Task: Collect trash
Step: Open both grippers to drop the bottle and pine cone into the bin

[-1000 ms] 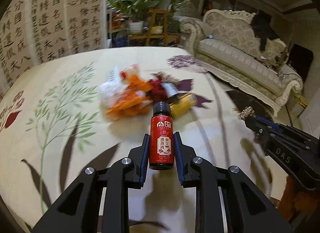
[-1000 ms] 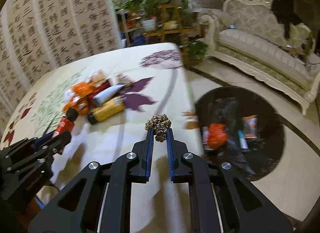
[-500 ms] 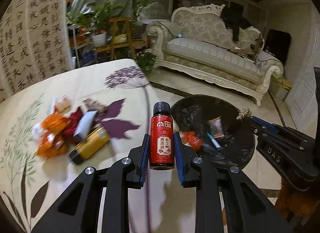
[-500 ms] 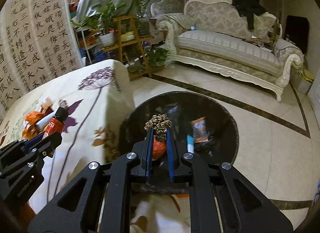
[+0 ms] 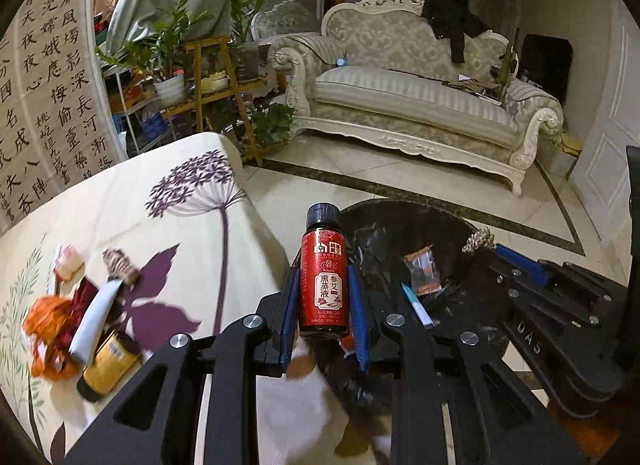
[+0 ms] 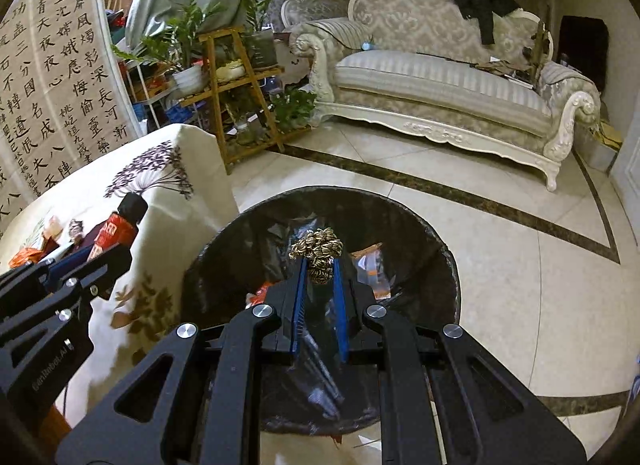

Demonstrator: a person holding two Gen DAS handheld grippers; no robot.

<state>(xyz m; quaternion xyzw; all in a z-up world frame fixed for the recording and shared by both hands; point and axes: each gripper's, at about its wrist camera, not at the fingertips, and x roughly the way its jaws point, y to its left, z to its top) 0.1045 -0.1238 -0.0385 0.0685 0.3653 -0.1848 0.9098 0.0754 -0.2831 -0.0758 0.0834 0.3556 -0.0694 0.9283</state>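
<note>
My left gripper (image 5: pixel 323 285) is shut on a small red bottle (image 5: pixel 323 279) with a black cap, held upright over the table's right edge beside the bin. My right gripper (image 6: pixel 319 269) is shut on a golden crumpled wad (image 6: pixel 318 251) and holds it above the black-lined trash bin (image 6: pixel 432 261). The bin (image 5: pixel 448 233) holds an orange packet (image 5: pixel 422 271) and a white tube. On the table lie a yellow bottle (image 5: pixel 105 365), a white tube (image 5: pixel 94 319), orange wrappers (image 5: pixel 48 321) and other scraps. The red bottle also shows in the right wrist view (image 6: pixel 116 231).
The table (image 5: pixel 140 205) has a cream floral cloth. The bin stands on the tiled floor right of it. A cream sofa (image 5: pixel 412 101), a wooden plant stand (image 5: pixel 216 77) and a calligraphy screen (image 5: pixel 44 85) lie beyond.
Both grippers have swung right from over the table towards the bin, each keeping its load. The right gripper now hangs over the bin's opening.
</note>
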